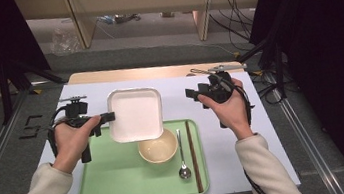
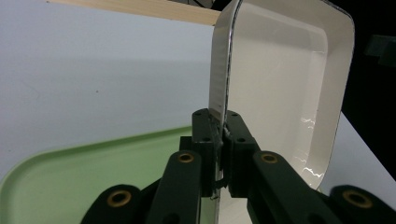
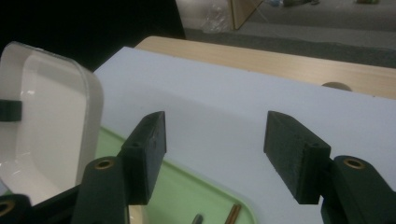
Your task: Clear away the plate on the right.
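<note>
Gripping the white square dish (image 1: 135,113) by its rim, the left hand-held gripper (image 1: 107,117) holds it above the green tray (image 1: 115,180); the right hand-held gripper (image 1: 194,94) gapes empty over the table (image 1: 263,150).

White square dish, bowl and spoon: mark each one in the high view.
White square dish (image 1: 134,113), high view, middle of its flat bottom.
Bowl (image 1: 157,149), high view, inside.
Spoon (image 1: 184,171), high view, its scoop end.

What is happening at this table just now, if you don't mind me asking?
A person is working with a gripper in each hand. The left gripper is clamped on the rim of a white square dish, holding it above the green tray. The right gripper is open with nothing between its jaws. A bowl, spoon and chopsticks lie on the tray.
</note>
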